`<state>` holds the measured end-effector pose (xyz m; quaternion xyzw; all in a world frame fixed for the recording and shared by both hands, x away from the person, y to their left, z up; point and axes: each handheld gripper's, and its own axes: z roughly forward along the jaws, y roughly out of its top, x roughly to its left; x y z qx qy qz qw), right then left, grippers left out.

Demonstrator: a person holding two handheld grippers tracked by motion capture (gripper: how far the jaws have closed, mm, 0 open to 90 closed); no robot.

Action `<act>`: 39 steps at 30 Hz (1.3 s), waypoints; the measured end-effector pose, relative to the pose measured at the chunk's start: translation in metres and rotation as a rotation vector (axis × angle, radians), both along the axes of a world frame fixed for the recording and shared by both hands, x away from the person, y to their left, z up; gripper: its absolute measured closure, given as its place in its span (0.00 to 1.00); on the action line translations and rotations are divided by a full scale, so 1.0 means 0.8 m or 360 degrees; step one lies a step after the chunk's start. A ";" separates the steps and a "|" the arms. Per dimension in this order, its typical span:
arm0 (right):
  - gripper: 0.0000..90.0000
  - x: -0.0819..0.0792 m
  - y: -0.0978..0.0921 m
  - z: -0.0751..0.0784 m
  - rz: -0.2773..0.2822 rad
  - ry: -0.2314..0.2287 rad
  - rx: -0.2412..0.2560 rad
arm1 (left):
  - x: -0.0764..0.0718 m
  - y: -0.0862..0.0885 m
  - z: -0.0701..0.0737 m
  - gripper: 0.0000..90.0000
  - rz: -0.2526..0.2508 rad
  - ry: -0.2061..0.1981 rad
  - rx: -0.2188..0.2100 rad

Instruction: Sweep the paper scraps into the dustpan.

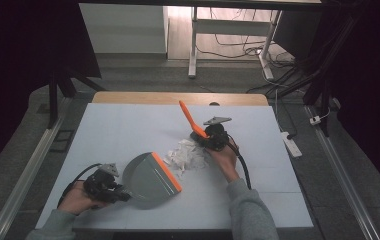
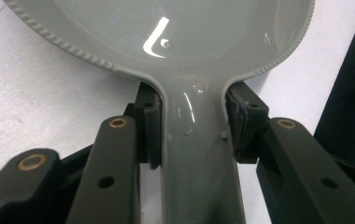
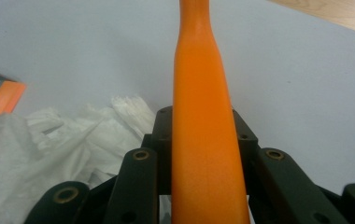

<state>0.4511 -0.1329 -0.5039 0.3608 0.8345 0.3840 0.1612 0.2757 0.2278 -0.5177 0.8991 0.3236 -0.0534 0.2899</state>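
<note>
High view: left gripper (image 1: 120,194) fingers pinching grey dustpan (image 1: 150,180) handle near worktop (image 1: 118,130) front-left corner, lip toward paper scraps (image 1: 185,156); right gripper (image 1: 204,137) fingers clamping orange brush (image 1: 190,119) handle mid-worktop, presumably for sweeping scraps in.

Grey dustpan (image 1: 148,177) edged in orange, orange brush handle (image 1: 190,119), white paper scraps (image 1: 185,156), pale grey-white tabletop (image 1: 123,130), black grippers.

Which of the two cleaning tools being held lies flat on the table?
The grey plastic dustpan with the orange lip, gripped by its handle in the left gripper. The orange brush handle, clamped in the right gripper, slants upward above the white paper scraps.
</note>
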 end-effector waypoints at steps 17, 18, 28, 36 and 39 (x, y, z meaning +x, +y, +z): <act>0.79 -0.022 0.033 -0.004 0.0135 -0.0004 0.0016 | 0.001 -0.001 0.000 0.68 0.0003 0.0004 -0.0006; 0.79 -0.023 0.033 -0.004 0.0141 0.0000 0.0016 | 0.001 -0.001 0.000 0.68 0.0005 0.0004 -0.0005; 0.79 -0.033 0.041 -0.004 0.0176 0.0009 0.0016 | 0.001 -0.003 -0.001 0.68 0.0008 0.0005 -0.0004; 0.79 -0.038 0.048 -0.005 0.0193 0.0010 0.0027 | 0.001 -0.003 -0.001 0.68 0.0009 0.0008 -0.0007; 0.79 -0.040 0.049 -0.005 0.0194 0.0009 0.0025 | 0.001 -0.003 -0.001 0.68 0.0013 0.0008 -0.0007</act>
